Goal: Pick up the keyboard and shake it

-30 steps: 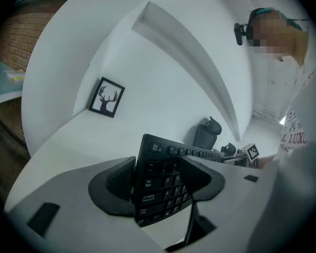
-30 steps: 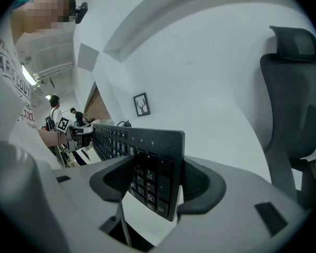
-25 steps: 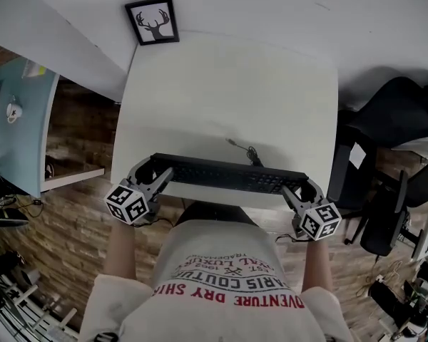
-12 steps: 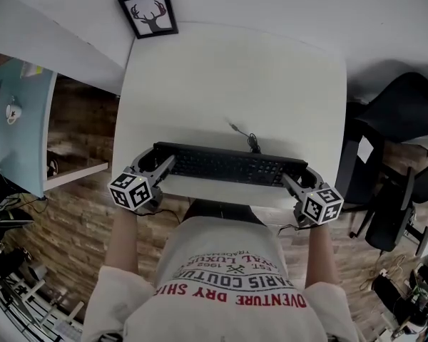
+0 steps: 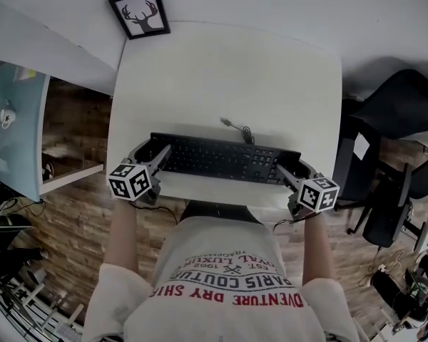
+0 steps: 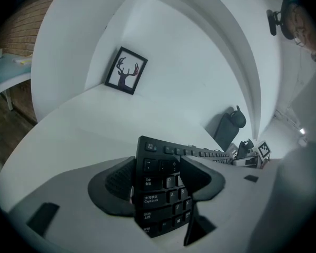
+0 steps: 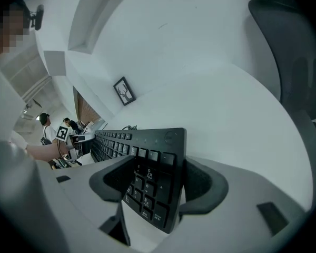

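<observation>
A black keyboard (image 5: 221, 159) lies crosswise over the near part of the white table (image 5: 228, 77), its cable (image 5: 235, 129) trailing off its far edge. My left gripper (image 5: 154, 155) is shut on its left end. In the left gripper view the Tab and Caps Lock keys of the keyboard (image 6: 160, 191) sit between the pads (image 6: 120, 181). My right gripper (image 5: 288, 173) is shut on the right end, and the right gripper view shows the keyboard's number pad (image 7: 152, 183) wedged between the jaws. Whether the keyboard touches the tabletop I cannot tell.
A framed deer picture (image 5: 139, 16) leans at the table's far left corner. A black office chair (image 5: 392, 120) stands to the right, a light blue desk (image 5: 14, 134) to the left. The person's torso (image 5: 228, 276) is close to the near table edge.
Both grippers and the keyboard have sunk toward the tabletop and shifted a little farther in over the table. The grip at both ends is unchanged.
</observation>
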`<action>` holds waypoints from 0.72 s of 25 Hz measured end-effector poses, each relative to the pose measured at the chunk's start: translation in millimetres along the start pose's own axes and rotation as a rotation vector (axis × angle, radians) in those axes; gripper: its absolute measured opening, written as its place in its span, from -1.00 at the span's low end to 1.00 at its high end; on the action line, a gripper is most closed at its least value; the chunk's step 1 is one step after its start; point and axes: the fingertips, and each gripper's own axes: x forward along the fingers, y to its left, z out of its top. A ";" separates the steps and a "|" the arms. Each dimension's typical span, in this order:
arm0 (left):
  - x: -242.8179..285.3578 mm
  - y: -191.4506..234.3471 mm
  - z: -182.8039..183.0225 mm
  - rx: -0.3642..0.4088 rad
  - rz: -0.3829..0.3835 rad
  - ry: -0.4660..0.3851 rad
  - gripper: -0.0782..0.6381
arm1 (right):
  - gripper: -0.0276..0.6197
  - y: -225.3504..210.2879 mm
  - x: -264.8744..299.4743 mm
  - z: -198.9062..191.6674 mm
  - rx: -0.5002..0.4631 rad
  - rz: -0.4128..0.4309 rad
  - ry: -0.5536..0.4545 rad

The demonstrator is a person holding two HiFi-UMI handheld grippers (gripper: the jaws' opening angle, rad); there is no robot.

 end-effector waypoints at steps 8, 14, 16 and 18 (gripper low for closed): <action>11.1 6.3 -2.1 -0.019 0.025 0.039 -0.04 | -0.04 -8.1 7.5 -0.1 0.035 -0.043 -0.003; 11.0 6.5 -3.2 -0.022 0.033 0.033 -0.04 | 0.00 -9.0 5.5 0.3 -0.004 -0.093 -0.041; 11.7 6.7 -3.1 -0.020 0.036 0.023 -0.04 | 0.01 -9.7 4.9 0.4 -0.010 -0.109 -0.057; 11.8 6.7 -3.3 -0.017 0.041 0.011 -0.04 | 0.01 -10.2 4.2 0.1 -0.012 -0.117 -0.066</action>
